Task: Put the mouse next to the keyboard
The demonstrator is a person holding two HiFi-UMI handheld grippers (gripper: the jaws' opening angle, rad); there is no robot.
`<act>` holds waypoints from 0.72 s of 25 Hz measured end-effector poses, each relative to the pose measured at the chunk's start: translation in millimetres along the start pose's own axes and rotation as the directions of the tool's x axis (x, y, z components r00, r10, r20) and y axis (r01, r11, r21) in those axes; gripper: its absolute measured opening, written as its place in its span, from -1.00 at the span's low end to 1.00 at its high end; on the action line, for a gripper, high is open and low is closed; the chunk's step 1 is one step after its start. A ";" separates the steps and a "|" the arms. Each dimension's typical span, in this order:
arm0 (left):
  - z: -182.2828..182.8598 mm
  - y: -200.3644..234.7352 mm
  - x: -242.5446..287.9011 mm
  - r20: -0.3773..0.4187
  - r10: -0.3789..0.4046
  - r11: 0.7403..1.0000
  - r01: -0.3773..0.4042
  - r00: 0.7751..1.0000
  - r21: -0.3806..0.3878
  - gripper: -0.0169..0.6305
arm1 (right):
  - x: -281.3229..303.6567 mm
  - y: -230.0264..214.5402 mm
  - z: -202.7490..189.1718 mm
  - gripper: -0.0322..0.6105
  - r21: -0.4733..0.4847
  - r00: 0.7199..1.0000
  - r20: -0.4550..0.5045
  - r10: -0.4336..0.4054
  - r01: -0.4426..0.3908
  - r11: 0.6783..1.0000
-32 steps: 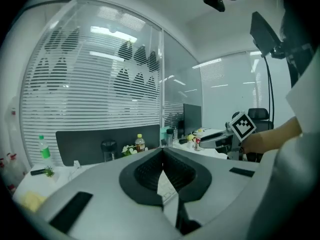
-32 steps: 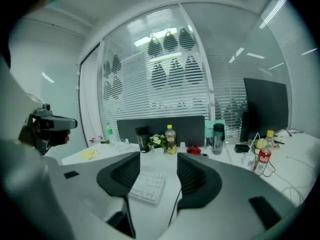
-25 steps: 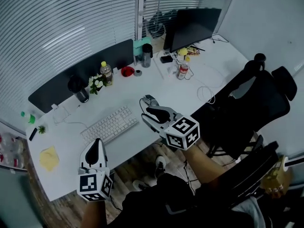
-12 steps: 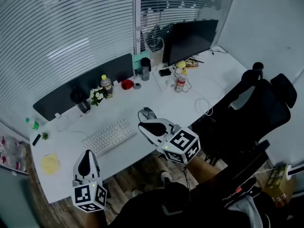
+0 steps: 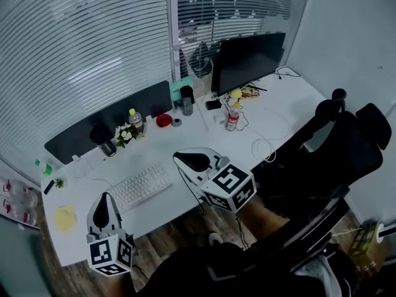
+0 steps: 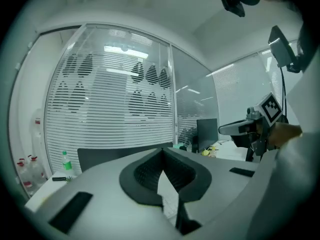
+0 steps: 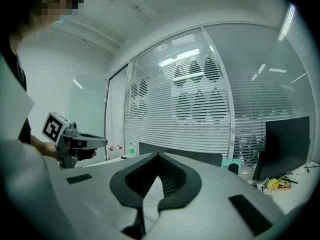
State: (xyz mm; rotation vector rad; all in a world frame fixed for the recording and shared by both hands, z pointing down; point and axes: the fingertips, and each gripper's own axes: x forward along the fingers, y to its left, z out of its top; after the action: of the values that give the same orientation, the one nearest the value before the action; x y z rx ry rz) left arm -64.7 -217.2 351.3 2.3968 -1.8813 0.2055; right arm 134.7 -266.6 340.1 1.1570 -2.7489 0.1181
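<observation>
The right claw (image 5: 183,159) has just been closing and is now clenched with nothing in it, over the near edge of the worktop (image 5: 192,132). The left claw (image 5: 104,202) is clenched and empty too. The keyboard (image 5: 141,185) lies on the worktop between them, just beyond the left claw's tip and left of the right claw. The mouse cannot be made out; the right claw covers the spot beside the keyboard's right end.

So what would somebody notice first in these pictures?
Probably the two grippers with checkered cubes, held up at the white desk's near edge. The left gripper is low on the left, and the right gripper is in the middle, its fingers just closed on nothing. Then the big black monitor at the back.
</observation>
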 end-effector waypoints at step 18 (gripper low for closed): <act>15.4 -18.8 24.0 0.008 -0.014 1.000 0.014 1.000 0.008 -0.86 | -13.8 -32.6 7.2 -0.90 0.035 0.997 0.027 -0.074 0.073 0.997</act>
State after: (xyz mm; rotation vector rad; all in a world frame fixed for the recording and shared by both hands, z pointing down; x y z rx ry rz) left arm -40.1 -238.1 340.2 2.4185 -1.8696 0.2028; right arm 166.7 -280.6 331.0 1.2765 -2.7347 0.1413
